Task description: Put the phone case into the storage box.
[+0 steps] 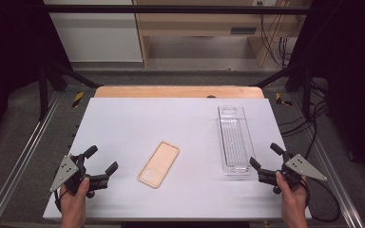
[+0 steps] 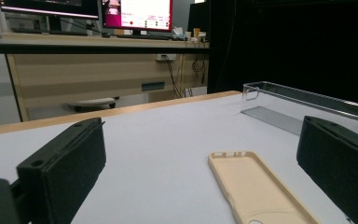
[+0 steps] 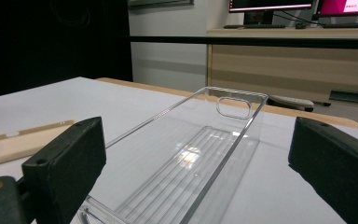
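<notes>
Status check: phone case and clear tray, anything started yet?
Nothing looks done: the phone case lies flat on the table, apart from the clear tray, which is empty. In hand: nothing; left gripper and right gripper are open, near the table's front edge. All handling remains.

Bare white tabletop left of the beige phone case, open lane between case and clear plastic tray, tray walls blocking right of the case
</notes>
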Action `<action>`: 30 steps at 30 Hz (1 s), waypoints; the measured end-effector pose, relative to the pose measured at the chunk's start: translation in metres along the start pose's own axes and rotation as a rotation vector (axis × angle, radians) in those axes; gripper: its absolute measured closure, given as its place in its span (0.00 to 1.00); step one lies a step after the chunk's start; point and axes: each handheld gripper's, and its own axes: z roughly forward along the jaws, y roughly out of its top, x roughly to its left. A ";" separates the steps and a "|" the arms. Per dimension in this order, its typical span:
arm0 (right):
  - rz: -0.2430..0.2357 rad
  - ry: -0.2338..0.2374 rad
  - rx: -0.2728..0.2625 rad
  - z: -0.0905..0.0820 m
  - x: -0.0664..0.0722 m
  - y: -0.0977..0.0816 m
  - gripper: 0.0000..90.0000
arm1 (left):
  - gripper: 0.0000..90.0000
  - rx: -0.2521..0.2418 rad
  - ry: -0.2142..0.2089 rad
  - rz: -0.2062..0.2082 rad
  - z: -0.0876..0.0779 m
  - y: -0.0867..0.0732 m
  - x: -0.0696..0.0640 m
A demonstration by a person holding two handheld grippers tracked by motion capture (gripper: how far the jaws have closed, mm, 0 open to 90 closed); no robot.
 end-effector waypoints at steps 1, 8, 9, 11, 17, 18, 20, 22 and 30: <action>0.003 -0.002 -0.001 -0.001 0.000 0.000 0.05 | 0.01 0.003 0.000 -0.002 0.001 0.000 -0.001; 0.009 -0.012 0.001 -0.006 -0.001 -0.001 0.05 | 0.01 0.050 -0.007 0.040 0.010 0.004 -0.018; 0.006 -0.016 0.005 -0.006 0.000 -0.001 0.04 | 0.02 0.061 -0.013 0.047 0.015 0.006 -0.025; 0.003 -0.016 0.006 -0.005 0.000 -0.001 0.04 | 0.02 0.064 -0.023 0.057 0.017 0.007 -0.028; -0.014 -0.021 0.018 -0.005 0.003 -0.001 0.04 | 0.01 0.081 -0.076 0.059 0.028 0.017 -0.044; -0.019 -0.022 0.017 -0.005 0.003 -0.001 0.04 | 0.01 0.079 -0.079 0.062 0.029 0.021 -0.046; -0.019 -0.023 0.018 -0.006 0.004 -0.001 0.04 | 0.02 0.093 -0.079 0.072 0.033 0.029 -0.049; -0.023 -0.026 0.019 -0.006 0.004 -0.001 0.04 | 0.02 0.106 -0.088 0.079 0.040 0.035 -0.052; -0.031 -0.038 0.028 -0.006 0.006 -0.002 0.04 | 0.02 0.211 -0.129 0.099 0.079 0.031 -0.073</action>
